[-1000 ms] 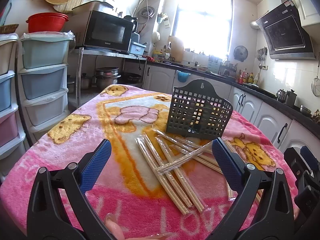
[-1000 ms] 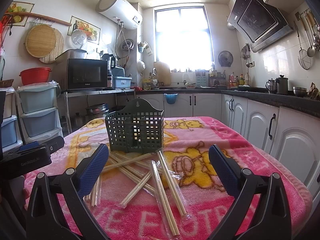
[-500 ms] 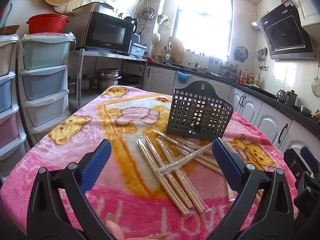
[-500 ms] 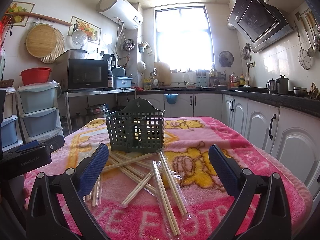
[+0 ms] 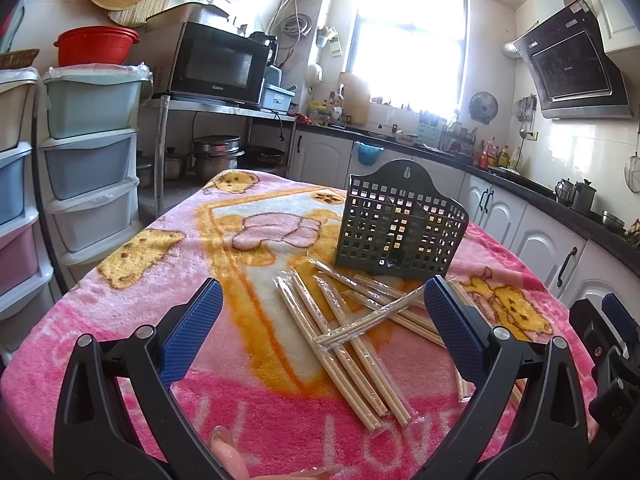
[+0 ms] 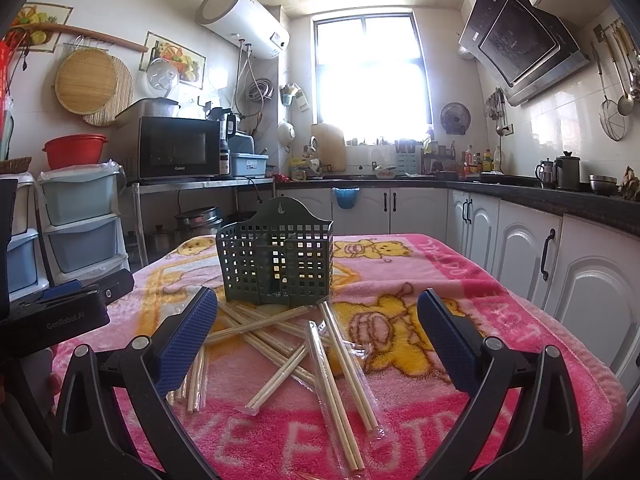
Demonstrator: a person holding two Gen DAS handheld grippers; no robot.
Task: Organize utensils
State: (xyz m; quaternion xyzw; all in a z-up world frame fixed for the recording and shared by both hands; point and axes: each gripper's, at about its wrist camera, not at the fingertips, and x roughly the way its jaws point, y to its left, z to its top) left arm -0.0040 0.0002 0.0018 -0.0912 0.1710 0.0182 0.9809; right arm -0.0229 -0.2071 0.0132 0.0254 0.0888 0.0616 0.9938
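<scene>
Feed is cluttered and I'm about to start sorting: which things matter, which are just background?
For the job:
wrapped chopsticks, scattered on the blanket
slotted holder, standing empty
left claw and right claw, both open

Background:
microwave
drawer stack
red basin

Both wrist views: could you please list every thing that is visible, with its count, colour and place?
Basket: one, dark green, upright on the blanket, empty as far as visible.
Chopsticks: several wrapped pairs, pale wood, scattered in front of the basket; exact count unclear.
Blanket: one, pink with bears, covering the table.
Microwave: one, black, on a shelf at left.
Bowl: one, red, on the drawers.
Left gripper: blue pads, open.
Right gripper: blue pads, open.
</scene>
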